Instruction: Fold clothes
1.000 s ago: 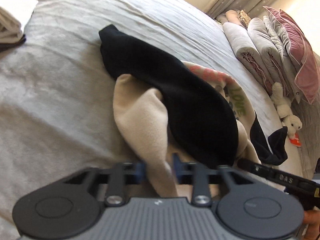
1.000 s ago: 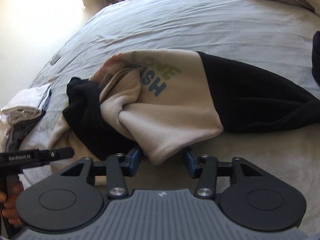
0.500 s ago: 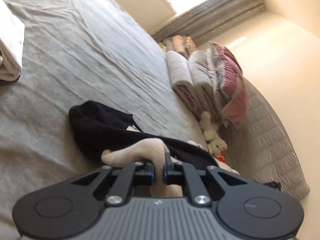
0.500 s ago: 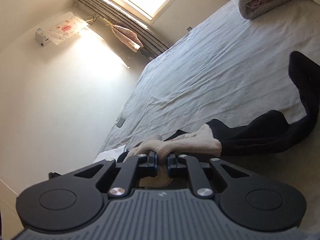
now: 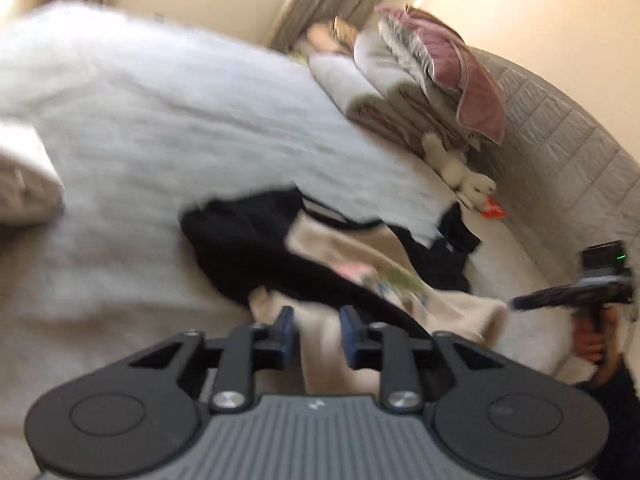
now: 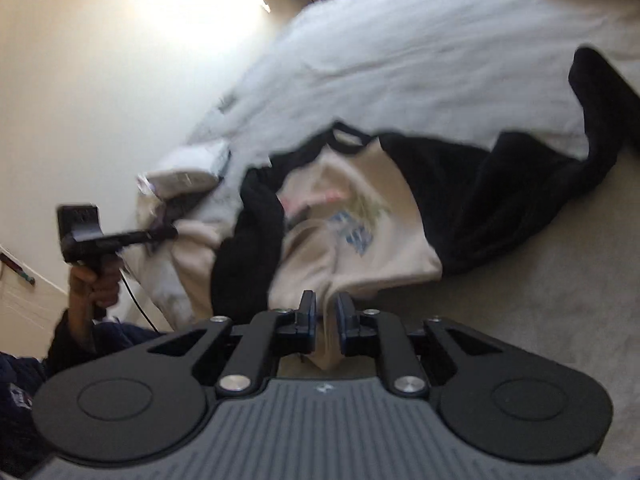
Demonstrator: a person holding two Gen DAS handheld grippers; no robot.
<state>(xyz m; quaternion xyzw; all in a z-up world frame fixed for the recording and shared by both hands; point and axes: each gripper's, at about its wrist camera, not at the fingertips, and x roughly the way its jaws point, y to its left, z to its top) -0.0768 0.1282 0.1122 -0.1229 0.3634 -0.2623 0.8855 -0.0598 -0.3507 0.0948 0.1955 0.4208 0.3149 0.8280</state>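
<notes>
A beige sweatshirt (image 5: 340,248) with black sleeves and a coloured print lies partly spread on the grey bed (image 5: 160,120). My left gripper (image 5: 317,328) is open at its near hem, and a beige fold still runs between the fingers. In the right wrist view the sweatshirt (image 6: 360,200) shows its print and black collar, with one black sleeve (image 6: 540,184) trailing right. My right gripper (image 6: 325,316) is shut on a pinch of the beige hem. Each view shows the other gripper at the garment's far corner: the right gripper (image 5: 520,302) and the left gripper (image 6: 172,234).
A folded white stack (image 5: 24,176) sits at the bed's left edge, seen also as the white stack (image 6: 188,168). Folded duvets and a pink pillow (image 5: 440,92) are piled by the padded headboard (image 5: 560,160), with a plush toy (image 5: 460,168) below. A person's hand (image 6: 96,280) holds the left gripper.
Both grippers came down from the lifted position and the sweatshirt now lies more spread on the bed. The left fingers have parted; the right fingers stay pinched on the hem.
</notes>
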